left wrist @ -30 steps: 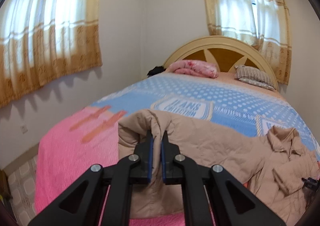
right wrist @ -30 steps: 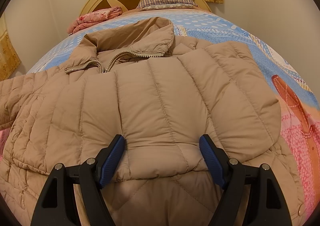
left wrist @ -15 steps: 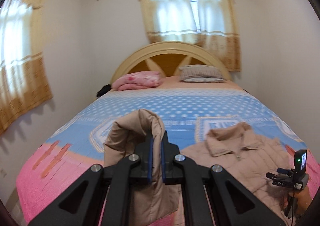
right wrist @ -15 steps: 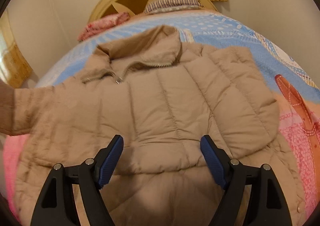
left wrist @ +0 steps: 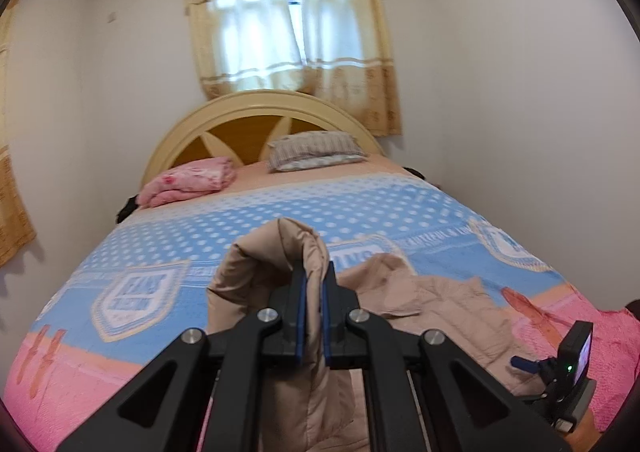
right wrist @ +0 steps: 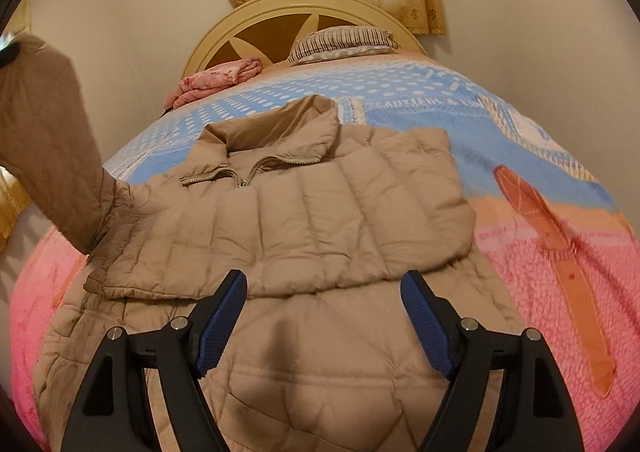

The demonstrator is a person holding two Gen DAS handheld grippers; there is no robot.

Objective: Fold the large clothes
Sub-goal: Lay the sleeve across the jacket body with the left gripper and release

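Observation:
A tan quilted jacket (right wrist: pixel 320 212) lies on the bed, collar toward the headboard, its right side folded in over the front. My left gripper (left wrist: pixel 313 292) is shut on the jacket's left sleeve (left wrist: pixel 276 264) and holds it up in the air. In the right wrist view that raised sleeve (right wrist: pixel 52 140) hangs at the far left, still joined to the jacket. My right gripper (right wrist: pixel 324 316) stands open just above the jacket's lower front, with its blue pads (right wrist: pixel 222 320) apart and nothing clamped between them.
The bed carries a blue and pink blanket (right wrist: pixel 540 188). A folded pink cloth (left wrist: pixel 188 180) and a striped pillow (left wrist: pixel 316 150) lie by the arched headboard (left wrist: pixel 256 112). Walls stand close on both sides. The other gripper's camera (left wrist: pixel 576 356) shows at the lower right of the left wrist view.
My left gripper has carried the sleeve up and to the right, over toward the jacket's middle. The right gripper has drawn back and risen a little, staying open.

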